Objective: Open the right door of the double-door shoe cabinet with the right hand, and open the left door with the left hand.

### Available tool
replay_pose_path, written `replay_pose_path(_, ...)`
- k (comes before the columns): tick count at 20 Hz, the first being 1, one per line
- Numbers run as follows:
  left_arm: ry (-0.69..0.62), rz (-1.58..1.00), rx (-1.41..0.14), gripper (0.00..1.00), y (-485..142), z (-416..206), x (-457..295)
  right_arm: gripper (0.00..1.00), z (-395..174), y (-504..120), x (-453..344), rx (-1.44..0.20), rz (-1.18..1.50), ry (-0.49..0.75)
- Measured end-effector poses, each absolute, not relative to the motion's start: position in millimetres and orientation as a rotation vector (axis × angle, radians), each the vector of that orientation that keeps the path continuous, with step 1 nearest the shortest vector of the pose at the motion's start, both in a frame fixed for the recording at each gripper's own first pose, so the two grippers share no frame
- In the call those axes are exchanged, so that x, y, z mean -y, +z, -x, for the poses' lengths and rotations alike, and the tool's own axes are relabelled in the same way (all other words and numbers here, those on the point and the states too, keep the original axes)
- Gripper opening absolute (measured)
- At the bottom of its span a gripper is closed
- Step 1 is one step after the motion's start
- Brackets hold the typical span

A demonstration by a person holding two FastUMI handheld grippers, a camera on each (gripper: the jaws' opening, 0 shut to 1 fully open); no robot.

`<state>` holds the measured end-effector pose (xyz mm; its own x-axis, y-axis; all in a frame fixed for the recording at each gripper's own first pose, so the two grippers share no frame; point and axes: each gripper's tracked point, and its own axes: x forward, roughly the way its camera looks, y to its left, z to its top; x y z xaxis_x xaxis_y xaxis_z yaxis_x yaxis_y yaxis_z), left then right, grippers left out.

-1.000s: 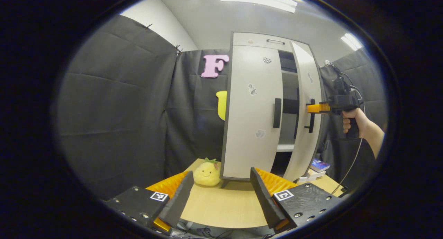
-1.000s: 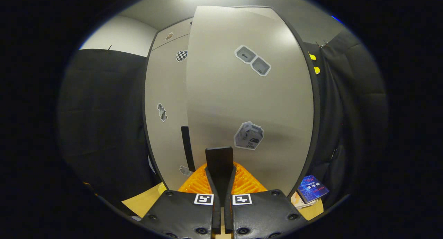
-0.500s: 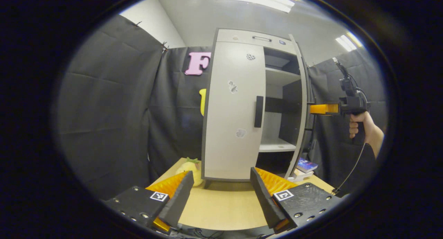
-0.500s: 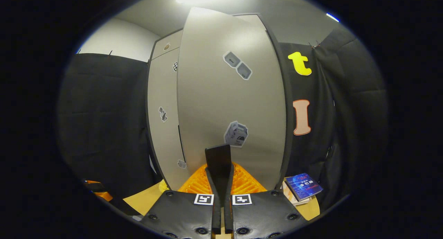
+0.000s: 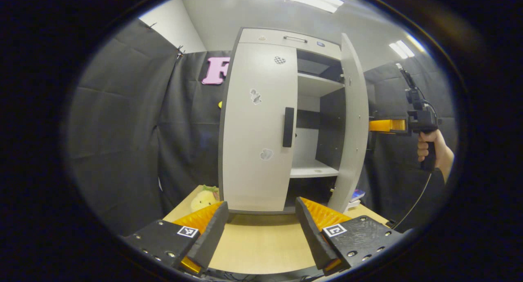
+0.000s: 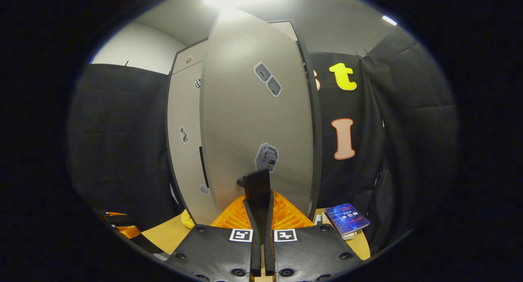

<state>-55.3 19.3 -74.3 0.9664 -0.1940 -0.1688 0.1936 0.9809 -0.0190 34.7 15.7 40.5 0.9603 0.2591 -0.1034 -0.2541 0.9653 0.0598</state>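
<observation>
Left gripper view: the right tongs [image 5: 374, 125] are gripping the handle [image 6: 256, 186] of the right door [image 5: 351, 126], now swung far wider than a second ago, baring the shelves of the shoe cabinet [image 5: 286, 122] standing on the table [image 5: 261, 241]. The left tongs [image 5: 261, 229] are hanging open, well short of the closed left door [image 5: 257, 126] (its handle [image 5: 288, 127] untouched). A sideways pull risks the right tongs slipping off.
</observation>
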Motion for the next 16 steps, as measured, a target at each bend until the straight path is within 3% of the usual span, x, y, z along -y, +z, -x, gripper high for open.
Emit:
replay_pose_path(9, -0.215, 0.021, -0.192, 0.94, -81, 54, -10, 0.01, -28, 42, 27, -0.085, 0.002, 0.245)
replay_pose_path(10, -0.215, 0.016, -0.195, 0.94, -81, 53, -10, 0.04, -28, 42, 32, -0.085, 0.014, 0.239)
replay_pose_path(12, -0.222, 0.025, -0.205, 0.93, -84, 53, -8, 0.07, -29, 43, 45, -0.082, 0.02, 0.218)
replay_pose_path(16, -0.222, 0.055, -0.215, 0.94, -87, 53, -4, 0.04, -36, 43, 76, -0.088, 0.027, 0.155)
